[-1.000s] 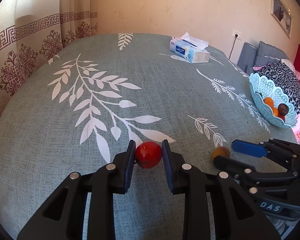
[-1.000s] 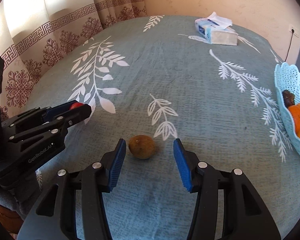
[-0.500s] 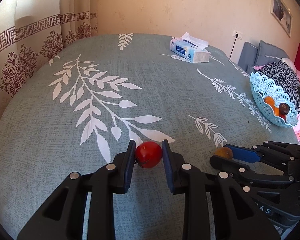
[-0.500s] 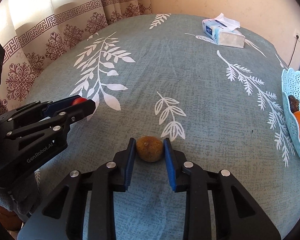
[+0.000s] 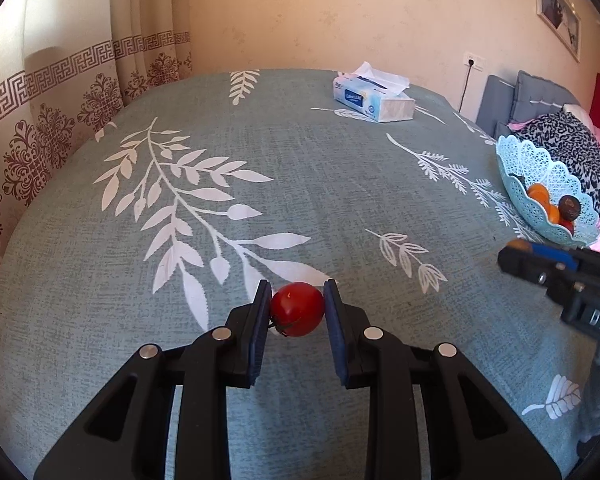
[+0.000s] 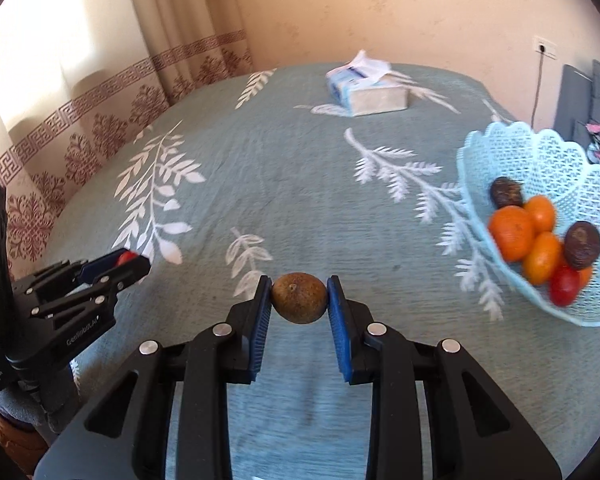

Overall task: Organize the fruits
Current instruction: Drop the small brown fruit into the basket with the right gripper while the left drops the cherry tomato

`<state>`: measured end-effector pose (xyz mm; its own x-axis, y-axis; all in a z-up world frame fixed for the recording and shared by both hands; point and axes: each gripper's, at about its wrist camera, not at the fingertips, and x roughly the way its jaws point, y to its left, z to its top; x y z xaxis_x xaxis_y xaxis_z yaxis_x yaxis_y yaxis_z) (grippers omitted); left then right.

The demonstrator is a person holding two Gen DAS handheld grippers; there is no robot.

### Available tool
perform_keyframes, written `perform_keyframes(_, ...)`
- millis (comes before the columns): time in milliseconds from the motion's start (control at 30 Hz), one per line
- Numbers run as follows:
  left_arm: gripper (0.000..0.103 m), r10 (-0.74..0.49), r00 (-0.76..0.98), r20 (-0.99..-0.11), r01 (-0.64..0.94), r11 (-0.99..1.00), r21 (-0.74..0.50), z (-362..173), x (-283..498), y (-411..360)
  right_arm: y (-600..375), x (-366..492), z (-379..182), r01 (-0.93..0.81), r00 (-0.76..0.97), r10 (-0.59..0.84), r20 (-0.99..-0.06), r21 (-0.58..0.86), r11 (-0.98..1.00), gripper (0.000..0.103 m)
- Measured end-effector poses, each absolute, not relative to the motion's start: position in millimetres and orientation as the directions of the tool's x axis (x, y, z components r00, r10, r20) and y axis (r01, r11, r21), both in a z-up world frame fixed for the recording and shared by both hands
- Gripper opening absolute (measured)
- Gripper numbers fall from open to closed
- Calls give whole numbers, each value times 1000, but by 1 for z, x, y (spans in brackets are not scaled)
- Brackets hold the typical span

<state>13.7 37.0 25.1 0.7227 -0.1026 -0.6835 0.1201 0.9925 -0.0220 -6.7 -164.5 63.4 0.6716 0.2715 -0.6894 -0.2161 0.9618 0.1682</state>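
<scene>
so, two grippers, each clamped on one fruit. the left gripper [image 5: 297, 310] has its blue pads pressed to either side of a red tomato [image 5: 297, 309], low over the grey-green leaf-print tablecloth [image 5: 260, 152]. the right gripper [image 6: 299, 300] pinches a round brown fruit [image 6: 298, 298], both pads on its sides, and holds it nearer the basket than the tomato is. one light blue lattice basket [image 6: 539, 160] sits at the right edge of the cloth; in the right wrist view it shows seven fruits: four orange ones, two dark brown ones and one red one, the count unsure where they overlap. one tissue box [image 5: 373, 98] stands well beyond the basket, toward the far wall. between the brown fruit and the basket lies only bare cloth. patterned curtains [image 5: 60, 128] hang far from the basket, on the opposite side.
</scene>
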Motion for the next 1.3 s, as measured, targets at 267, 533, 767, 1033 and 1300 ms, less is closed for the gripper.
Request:
perform_keyframes(267, 27, -130, 717, -685, 172, 985, -7, 27, 14, 11, -225, -13, 81, -87, 738, 189, -648, 186, 979, 29)
perform_keyframes(533, 27, -153, 709, -689, 216, 976, 5, 27, 15, -11, -277, -16, 87, 22, 770, 107, -629, 193, 981, 29)
perform_keyframes(767, 27, -167, 695, -699, 241, 970, 8, 25, 18, -24, -309, -11, 80, 88, 763, 66, -643, 205, 975, 29)
perform_keyframes(1033, 27, -185, 695, -694, 272, 962, 16, 29, 19, -39, -337, 6, 67, 163, 752, 16, -659, 208, 964, 29)
perform_keyframes(1300, 27, -212, 693, -689, 318, 948, 28, 36, 22, -62, -353, 10, 68, 204, 769, -30, -638, 201, 958, 29)
